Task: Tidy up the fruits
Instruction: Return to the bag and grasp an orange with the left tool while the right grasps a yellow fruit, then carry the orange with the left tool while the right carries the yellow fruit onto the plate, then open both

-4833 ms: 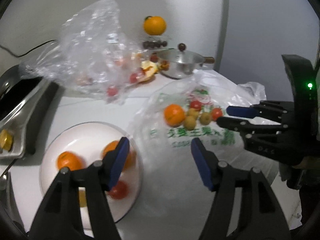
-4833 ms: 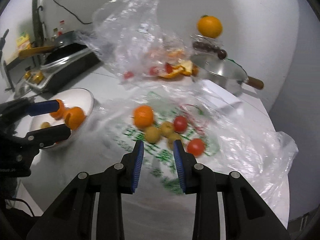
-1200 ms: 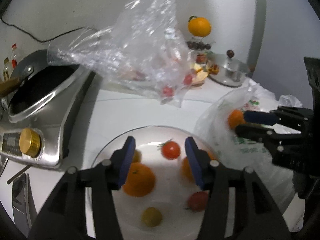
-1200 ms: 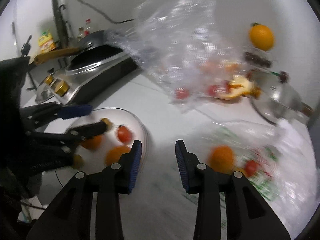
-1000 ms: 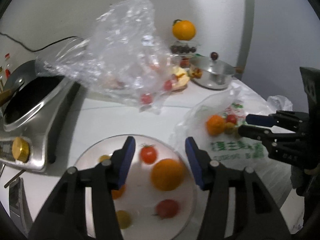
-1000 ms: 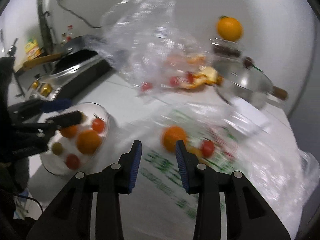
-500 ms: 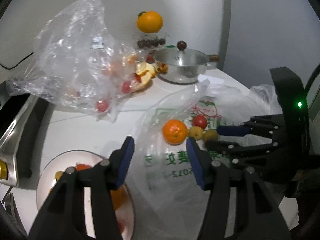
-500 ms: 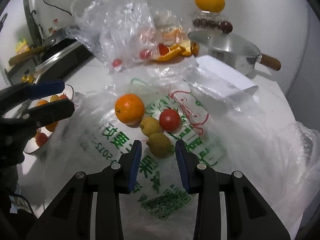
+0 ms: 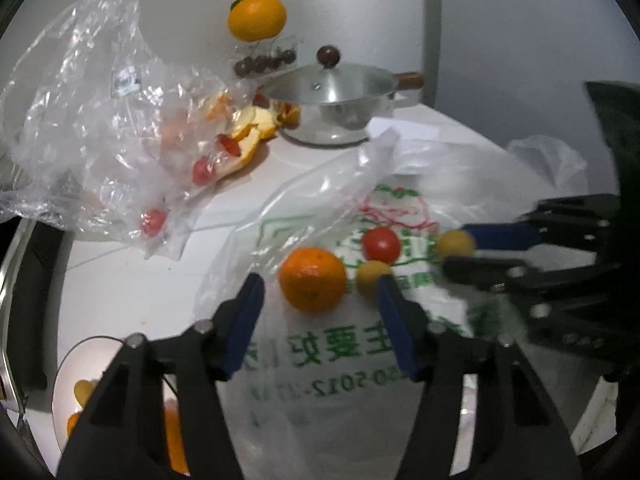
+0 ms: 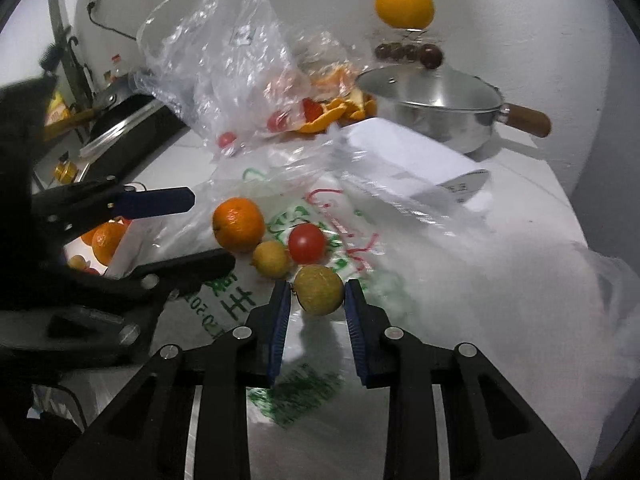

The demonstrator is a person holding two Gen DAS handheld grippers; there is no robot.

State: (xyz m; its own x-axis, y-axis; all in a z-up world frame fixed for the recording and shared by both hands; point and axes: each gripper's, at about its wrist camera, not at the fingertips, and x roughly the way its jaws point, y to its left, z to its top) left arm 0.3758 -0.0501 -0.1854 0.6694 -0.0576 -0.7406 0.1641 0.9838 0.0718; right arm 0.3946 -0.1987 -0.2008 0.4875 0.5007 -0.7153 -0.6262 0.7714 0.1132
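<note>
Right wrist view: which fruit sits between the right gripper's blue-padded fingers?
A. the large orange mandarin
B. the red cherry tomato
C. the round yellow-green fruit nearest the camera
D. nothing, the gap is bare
C: the round yellow-green fruit sits between the pads of the right gripper, with narrow slivers of gap on both sides, while the large orange mandarin and red cherry tomato lie farther off on the printed plastic bag.

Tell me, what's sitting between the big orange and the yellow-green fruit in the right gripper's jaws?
A small yellow fruit, beside a red tomato, lies between the orange and the yellow-green fruit, seen in the right wrist view.
</note>
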